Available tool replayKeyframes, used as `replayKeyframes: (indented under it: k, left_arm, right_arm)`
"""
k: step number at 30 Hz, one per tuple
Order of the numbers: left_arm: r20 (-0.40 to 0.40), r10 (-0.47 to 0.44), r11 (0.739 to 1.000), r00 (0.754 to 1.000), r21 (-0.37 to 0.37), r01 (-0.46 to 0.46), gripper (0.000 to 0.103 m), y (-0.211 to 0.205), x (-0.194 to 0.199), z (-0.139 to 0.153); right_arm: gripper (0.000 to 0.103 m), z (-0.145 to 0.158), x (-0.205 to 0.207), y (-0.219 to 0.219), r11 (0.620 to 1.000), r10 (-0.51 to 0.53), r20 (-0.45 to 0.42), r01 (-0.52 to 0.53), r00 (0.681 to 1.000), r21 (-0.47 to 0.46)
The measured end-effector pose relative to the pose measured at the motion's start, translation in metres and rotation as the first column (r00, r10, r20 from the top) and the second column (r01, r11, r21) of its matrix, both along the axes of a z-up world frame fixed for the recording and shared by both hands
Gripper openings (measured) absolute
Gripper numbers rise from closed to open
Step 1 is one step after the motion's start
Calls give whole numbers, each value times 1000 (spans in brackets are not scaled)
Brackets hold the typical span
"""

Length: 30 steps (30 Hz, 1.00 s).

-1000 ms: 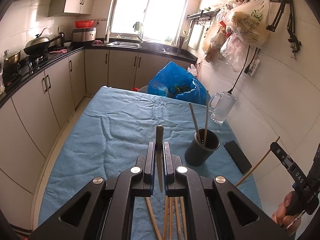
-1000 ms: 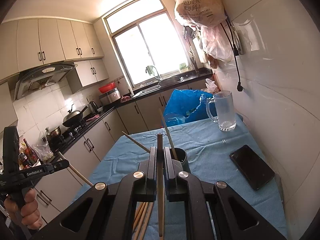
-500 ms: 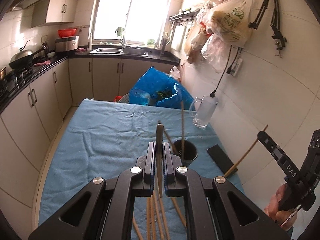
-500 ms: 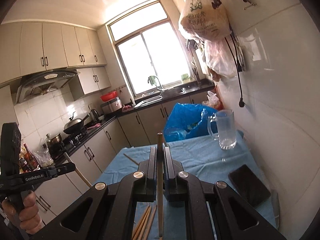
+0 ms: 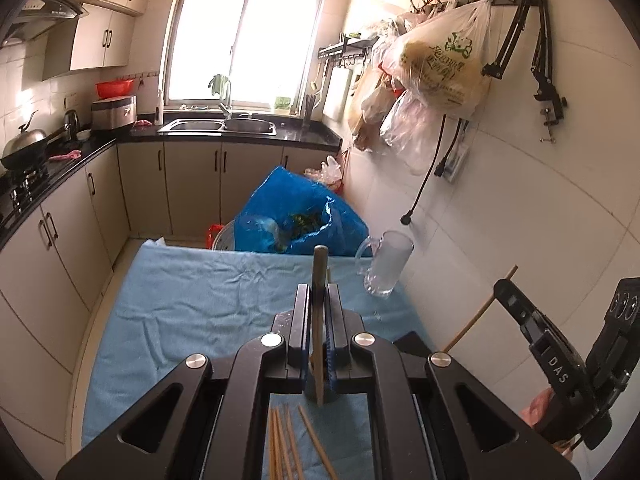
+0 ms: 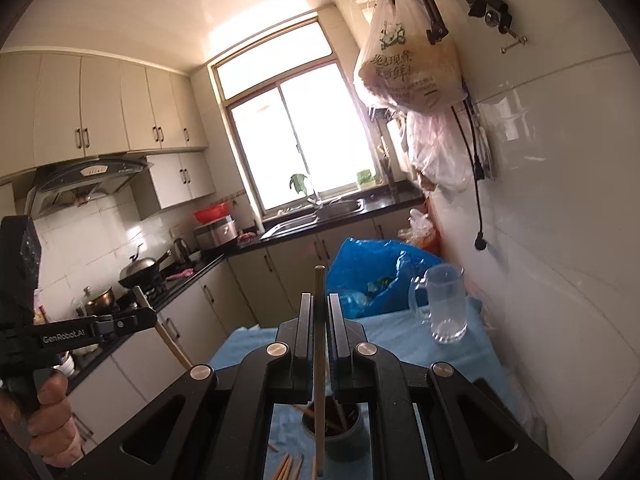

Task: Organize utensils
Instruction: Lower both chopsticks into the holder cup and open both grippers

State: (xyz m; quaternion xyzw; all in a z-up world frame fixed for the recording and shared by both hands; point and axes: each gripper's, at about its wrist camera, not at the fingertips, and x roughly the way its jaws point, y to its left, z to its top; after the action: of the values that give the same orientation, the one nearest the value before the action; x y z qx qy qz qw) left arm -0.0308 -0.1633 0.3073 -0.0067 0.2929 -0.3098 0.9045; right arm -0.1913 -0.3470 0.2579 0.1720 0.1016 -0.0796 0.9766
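My left gripper (image 5: 318, 290) is shut on a wooden chopstick (image 5: 319, 344) that stands upright between its pads, high above the blue-clothed table (image 5: 192, 320). My right gripper (image 6: 319, 298) is likewise shut on a thin chopstick (image 6: 319, 380). Its lower end hangs over a dark holder cup (image 6: 354, 420) with chopsticks leaning inside. Several loose chopsticks (image 5: 286, 444) lie on the cloth in front of the cup. In the left wrist view the cup is almost hidden behind the gripper body. Each view shows the other gripper at its edge, held by a hand.
A glass mug (image 5: 386, 266) stands at the table's far right by the tiled wall. A blue plastic bag (image 5: 296, 220) sits past the far edge. A dark phone (image 5: 408, 340) lies right of the cup. Bags and a cable hang on the wall.
Both grippers have risen with their chopsticks still gripped. The left view has swung right and up, and the cup has slid down behind the left gripper body.
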Motion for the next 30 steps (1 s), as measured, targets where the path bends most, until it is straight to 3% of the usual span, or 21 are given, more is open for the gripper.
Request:
replayKeyframes:
  k: [8, 20, 27, 30]
  left_arm:
    - [-13, 16, 1000, 1000, -15, -16, 6, -27, 26, -9]
    - [-131, 19, 999, 991, 47, -13, 6, -53, 62, -69]
    - [-153, 22, 997, 988, 72, -11, 6, -56, 68, -85]
    - [-149, 19, 997, 989, 71, -8, 10, -56, 66, -84]
  right_arm:
    - [6, 5, 35, -14, 999, -39, 5, 39, 999, -13]
    - [6, -48, 87, -34, 998, -24, -128, 30, 992, 48]
    - [7, -74, 106, -38, 996, 23, -209, -4, 978, 88]
    - [16, -75, 107, -39, 995, 36, -212, -15, 977, 103]
